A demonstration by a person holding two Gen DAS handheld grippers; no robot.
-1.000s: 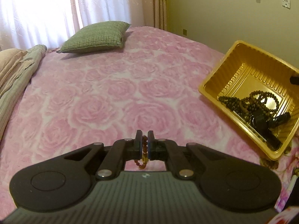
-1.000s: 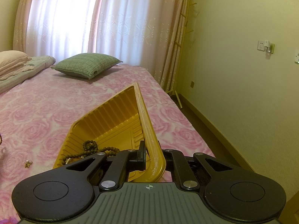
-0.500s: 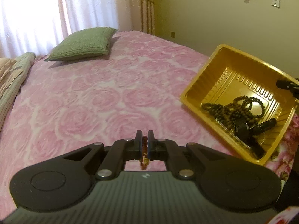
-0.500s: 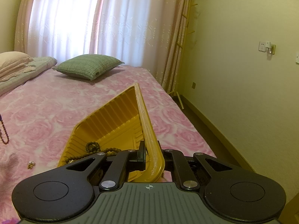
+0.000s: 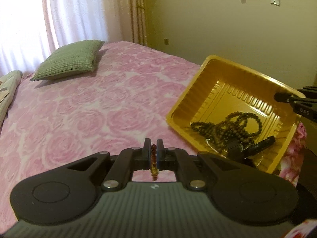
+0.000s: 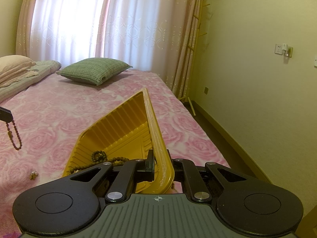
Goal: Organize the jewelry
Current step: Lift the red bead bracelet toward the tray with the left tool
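My left gripper (image 5: 153, 150) is shut on an amber bead bracelet (image 5: 153, 165), held above the pink bedspread, left of the tray. The bracelet hangs from it at the left edge of the right wrist view (image 6: 13, 136). My right gripper (image 6: 159, 163) is shut on the rim of a yellow plastic tray (image 6: 156, 136) and tilts it up. The tray (image 5: 227, 91) holds dark bead necklaces (image 5: 227, 125) and a black watch (image 5: 249, 148) at its low side. The right gripper's fingers (image 5: 293, 99) clamp its far right rim.
A small pearl earring (image 6: 34, 175) lies on the pink rose bedspread (image 5: 89, 109) left of the tray. A green pillow (image 5: 73, 61) lies at the head of the bed. The bed's edge and the wall are on the right.
My left gripper has risen and moved right toward the tray with the bracelet. The bracelet has come into the right wrist view. The tray stays gripped and tilted.
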